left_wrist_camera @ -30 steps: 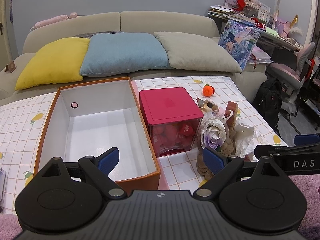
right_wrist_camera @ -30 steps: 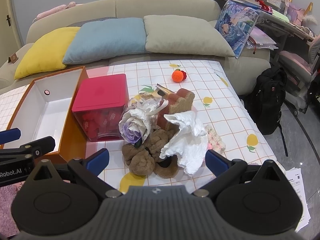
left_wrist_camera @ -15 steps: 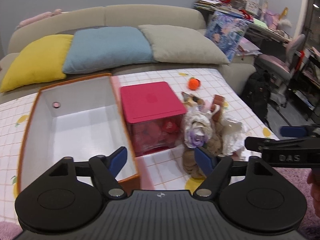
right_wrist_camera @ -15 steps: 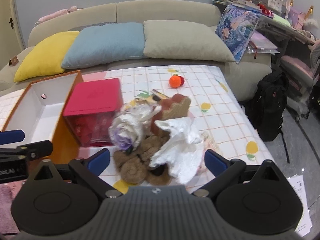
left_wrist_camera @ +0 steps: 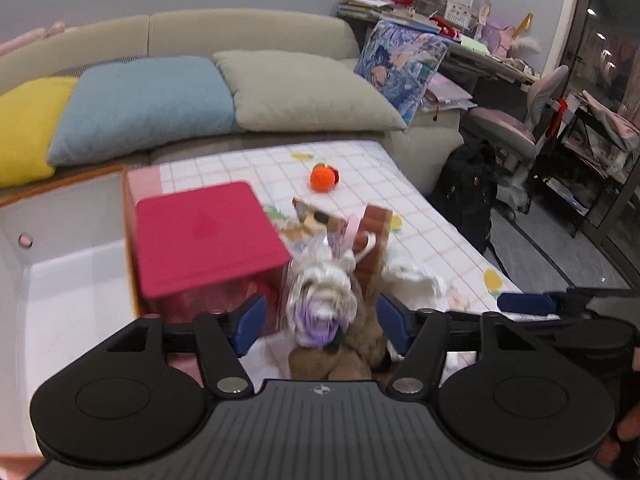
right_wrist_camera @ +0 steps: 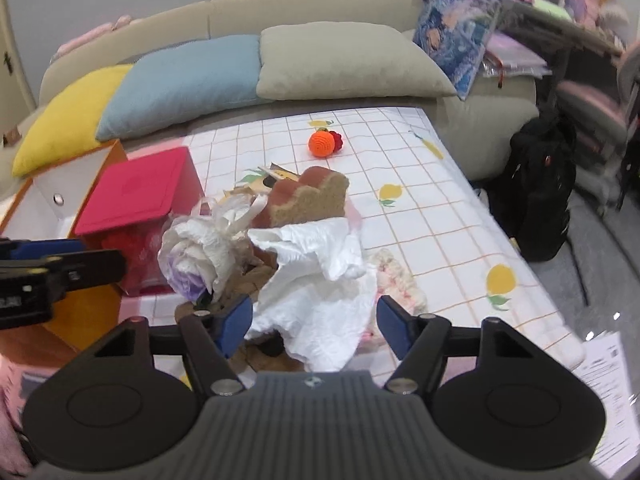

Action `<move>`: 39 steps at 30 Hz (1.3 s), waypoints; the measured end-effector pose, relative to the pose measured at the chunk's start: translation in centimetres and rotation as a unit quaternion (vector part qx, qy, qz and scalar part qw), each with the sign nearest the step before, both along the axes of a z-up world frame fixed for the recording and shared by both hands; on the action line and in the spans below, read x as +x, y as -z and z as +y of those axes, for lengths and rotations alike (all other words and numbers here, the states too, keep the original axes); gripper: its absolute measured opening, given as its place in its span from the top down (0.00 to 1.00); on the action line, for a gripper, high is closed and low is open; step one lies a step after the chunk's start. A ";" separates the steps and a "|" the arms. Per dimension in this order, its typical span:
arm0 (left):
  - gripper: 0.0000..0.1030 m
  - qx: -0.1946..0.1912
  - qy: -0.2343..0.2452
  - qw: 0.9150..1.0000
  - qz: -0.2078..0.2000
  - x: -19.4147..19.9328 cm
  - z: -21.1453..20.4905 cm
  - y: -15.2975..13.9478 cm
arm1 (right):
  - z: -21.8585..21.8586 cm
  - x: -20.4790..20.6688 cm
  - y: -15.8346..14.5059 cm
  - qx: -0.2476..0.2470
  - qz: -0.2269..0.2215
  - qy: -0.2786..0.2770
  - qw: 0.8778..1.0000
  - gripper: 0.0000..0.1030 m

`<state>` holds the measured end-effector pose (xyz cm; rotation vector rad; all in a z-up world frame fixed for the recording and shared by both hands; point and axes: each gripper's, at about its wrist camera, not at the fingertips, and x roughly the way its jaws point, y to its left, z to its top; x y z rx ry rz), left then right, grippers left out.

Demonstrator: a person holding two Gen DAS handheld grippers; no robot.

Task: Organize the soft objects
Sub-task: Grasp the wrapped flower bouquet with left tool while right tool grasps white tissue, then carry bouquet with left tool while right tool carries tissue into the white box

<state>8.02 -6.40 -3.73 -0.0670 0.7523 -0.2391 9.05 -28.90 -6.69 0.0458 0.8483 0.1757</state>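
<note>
A pile of soft things lies on the checked tablecloth: a white-and-purple fabric flower [left_wrist_camera: 322, 300] [right_wrist_camera: 196, 256], a brown plush toy [left_wrist_camera: 340, 352], a white crumpled cloth [right_wrist_camera: 316, 280] and a brown toast-shaped plush [right_wrist_camera: 310, 200]. My left gripper [left_wrist_camera: 322, 322] is open, its blue pads either side of the flower and brown plush. My right gripper [right_wrist_camera: 314, 324] is open around the white cloth's lower part. An orange crocheted ball [right_wrist_camera: 322, 144] lies farther back. The open orange box [left_wrist_camera: 60, 272] with a white inside stands at the left.
A red-lidded clear box [left_wrist_camera: 204, 236] stands between the orange box and the pile. A sofa with yellow, blue and grey pillows [right_wrist_camera: 180, 76] runs behind the table. A black backpack [right_wrist_camera: 540, 196] and a chair are to the right. Papers [right_wrist_camera: 608, 384] lie on the floor.
Both grippers have moved forward toward the pile. The left one swung right from the orange box to straddle the flower; the right one closed in on the white cloth.
</note>
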 end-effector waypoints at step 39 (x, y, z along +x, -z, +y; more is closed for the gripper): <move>0.73 -0.070 -0.073 0.993 0.062 3.3 0.5 2.5 | -1.1 3.0 1.6 0.082 0.005 0.003 0.997 0.95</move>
